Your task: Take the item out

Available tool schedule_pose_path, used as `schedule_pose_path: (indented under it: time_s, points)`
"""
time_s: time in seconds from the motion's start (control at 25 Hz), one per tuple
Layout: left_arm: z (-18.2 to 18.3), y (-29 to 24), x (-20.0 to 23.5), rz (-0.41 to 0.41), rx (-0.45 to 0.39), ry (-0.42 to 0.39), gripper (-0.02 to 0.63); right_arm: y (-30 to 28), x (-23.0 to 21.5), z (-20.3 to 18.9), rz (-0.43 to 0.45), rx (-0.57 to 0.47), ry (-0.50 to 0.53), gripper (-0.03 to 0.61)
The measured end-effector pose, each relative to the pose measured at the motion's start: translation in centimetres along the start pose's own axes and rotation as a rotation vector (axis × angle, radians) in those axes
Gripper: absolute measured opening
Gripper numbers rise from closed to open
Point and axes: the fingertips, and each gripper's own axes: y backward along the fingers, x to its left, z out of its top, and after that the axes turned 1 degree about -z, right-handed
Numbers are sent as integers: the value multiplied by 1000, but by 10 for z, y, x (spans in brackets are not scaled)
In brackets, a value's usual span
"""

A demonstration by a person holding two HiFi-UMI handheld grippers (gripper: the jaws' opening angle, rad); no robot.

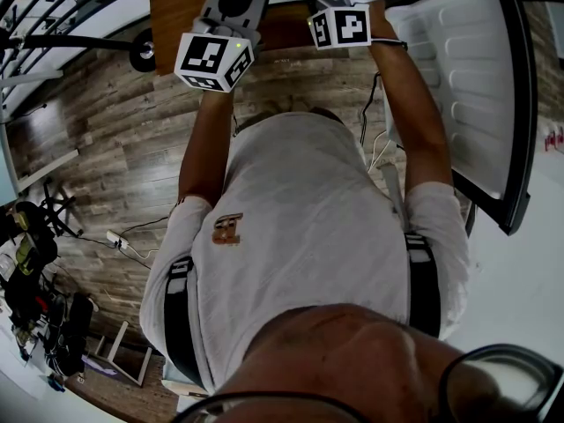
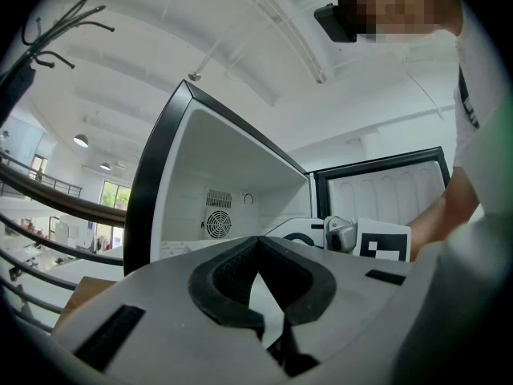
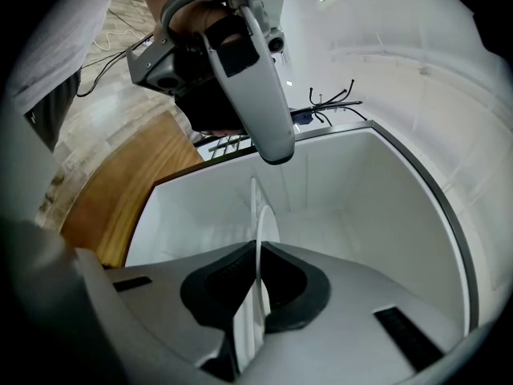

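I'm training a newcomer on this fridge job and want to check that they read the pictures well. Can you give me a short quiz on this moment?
1. True or false: the fridge door stands open.
2. What is between the jaws of the right gripper?
A) a thin white item, seen edge-on
B) a green bottle
C) nothing
3. Fill in: in the left gripper view, a round ___ sits on the back wall of the fridge.

Key
1. True.
2. A; the jaws are closed on it.
3. fan.
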Motion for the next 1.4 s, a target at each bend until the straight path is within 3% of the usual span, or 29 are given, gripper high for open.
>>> schedule_pose_path:
  time_s: [0.36,0.8,1.4]
  points:
    - [3,4,-4,1,-1,-4,18,19,-14,13,-37,-7,33,40]
    - [23,23,-17,0,-30,-16,18,52,-29,30,-66,-14,-14,40]
    - [22,32,-24,-10,-35,-19,18,70,-31,43,-71,-30,-13,40]
